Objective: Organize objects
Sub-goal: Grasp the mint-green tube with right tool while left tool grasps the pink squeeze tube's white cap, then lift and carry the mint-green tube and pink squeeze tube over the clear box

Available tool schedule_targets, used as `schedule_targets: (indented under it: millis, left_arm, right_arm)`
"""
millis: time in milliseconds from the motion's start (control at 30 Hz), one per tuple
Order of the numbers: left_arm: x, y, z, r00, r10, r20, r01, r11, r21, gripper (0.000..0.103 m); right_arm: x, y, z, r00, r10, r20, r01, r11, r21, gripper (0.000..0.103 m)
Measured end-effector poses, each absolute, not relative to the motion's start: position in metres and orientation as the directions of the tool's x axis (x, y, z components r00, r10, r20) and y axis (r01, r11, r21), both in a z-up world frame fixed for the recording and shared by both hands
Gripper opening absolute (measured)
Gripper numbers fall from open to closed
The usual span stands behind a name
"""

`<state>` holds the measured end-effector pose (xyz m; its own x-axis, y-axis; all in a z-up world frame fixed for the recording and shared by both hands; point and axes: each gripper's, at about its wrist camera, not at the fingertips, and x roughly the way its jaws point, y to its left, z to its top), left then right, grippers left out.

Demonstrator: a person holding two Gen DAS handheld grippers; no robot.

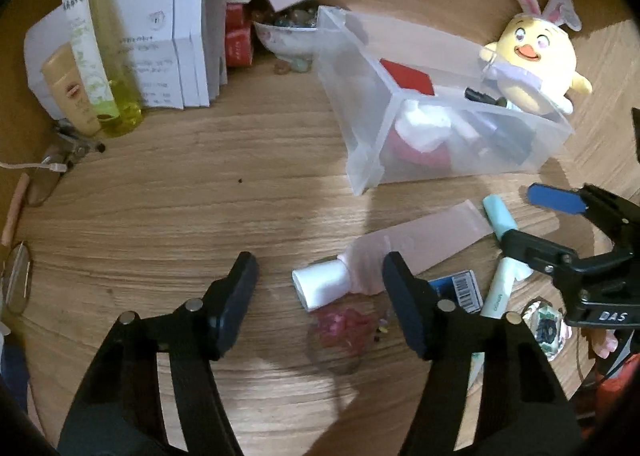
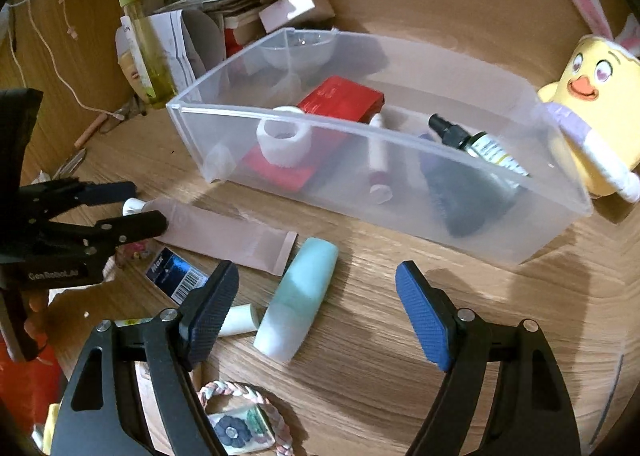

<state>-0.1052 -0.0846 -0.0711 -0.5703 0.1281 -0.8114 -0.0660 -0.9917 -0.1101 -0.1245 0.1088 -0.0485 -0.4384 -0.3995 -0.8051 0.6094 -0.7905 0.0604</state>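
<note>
A clear plastic bin (image 2: 472,224) (image 1: 360,136) stands on the wooden table and holds a red box (image 2: 340,100), a white tape roll (image 2: 284,140), a dropper bottle (image 2: 480,144) and a dark item. A pink tube (image 1: 420,244) (image 2: 224,232) with a white cap lies in front of it. My left gripper (image 1: 320,280) (image 2: 136,208) is open, its fingers either side of the tube's cap end. A mint-green tube (image 2: 296,300) (image 1: 500,256) lies beside it. My right gripper (image 2: 316,296) (image 1: 532,216) is open just above the mint tube.
A yellow plush chick (image 2: 592,116) (image 1: 536,64) leans on the bin's right end. Papers, a yellow-green spray bottle (image 1: 104,68), boxes and a bowl crowd the back left. A blue barcode box (image 2: 176,272), a braided bracelet (image 2: 240,424) and pink beads (image 1: 344,328) lie near the grippers.
</note>
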Motion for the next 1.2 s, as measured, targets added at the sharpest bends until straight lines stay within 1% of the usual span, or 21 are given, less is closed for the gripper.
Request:
schedule_targets:
  millis: [67, 133, 167, 200, 233, 300, 333, 400, 433, 700, 1200]
  left_arm:
    - [-0.104, -0.084, -0.071, -0.573, 0.145, -0.807, -0.079, -0.989, -0.122, 0.053]
    - [-0.102, -0.083, -0.071, -0.576, 0.164, -0.801, -0.091, -0.987, -0.136, 0.048]
    - [-0.101, -0.082, -0.071, -0.579, 0.169, -0.798, -0.096, -0.986, -0.139, 0.045]
    - [-0.1, -0.081, -0.071, -0.582, 0.167, -0.796, -0.097, -0.986, -0.136, 0.045]
    - [-0.1, -0.081, -0.071, -0.586, 0.164, -0.794, -0.097, -0.987, -0.132, 0.044]
    - [-0.098, -0.08, -0.071, -0.595, 0.16, -0.787, -0.099, -0.987, -0.126, 0.04]
    - [-0.098, -0.08, -0.07, -0.597, 0.163, -0.786, -0.101, -0.987, -0.128, 0.038]
    - [-0.096, -0.08, -0.07, -0.598, 0.171, -0.783, -0.108, -0.985, -0.134, 0.037]
    - [-0.094, -0.079, -0.07, -0.599, 0.169, -0.783, -0.107, -0.986, -0.131, 0.037]
    - [-0.086, -0.084, -0.065, -0.613, 0.171, -0.771, -0.088, -0.985, -0.149, 0.035]
    - [-0.065, -0.084, -0.034, -0.673, 0.169, -0.72, -0.077, -0.984, -0.159, 0.034]
  right_arm:
    - [-0.125, 0.107, -0.052, -0.432, -0.396, -0.811, 0.612, -0.788, 0.059, 0.062]
    - [-0.125, 0.104, -0.055, -0.426, -0.39, -0.816, 0.617, -0.785, 0.053, 0.057]
    - [-0.125, 0.103, -0.056, -0.426, -0.387, -0.818, 0.618, -0.785, 0.05, 0.052]
    - [-0.126, 0.102, -0.057, -0.422, -0.385, -0.821, 0.62, -0.783, 0.049, 0.048]
    - [-0.126, 0.101, -0.058, -0.429, -0.383, -0.818, 0.62, -0.783, 0.041, 0.046]
    - [-0.125, 0.1, -0.058, -0.436, -0.376, -0.818, 0.622, -0.783, 0.029, 0.039]
    - [-0.125, 0.099, -0.057, -0.439, -0.373, -0.817, 0.624, -0.781, 0.022, 0.037]
    - [-0.124, 0.099, -0.057, -0.444, -0.37, -0.816, 0.628, -0.778, 0.011, 0.027]
    - [-0.123, 0.099, -0.057, -0.449, -0.366, -0.815, 0.63, -0.777, 0.002, 0.024]
    - [-0.117, 0.108, -0.054, -0.487, -0.358, -0.797, 0.614, -0.789, -0.02, 0.023]
    - [-0.103, 0.13, -0.023, -0.547, -0.39, -0.741, 0.587, -0.81, -0.007, 0.023]
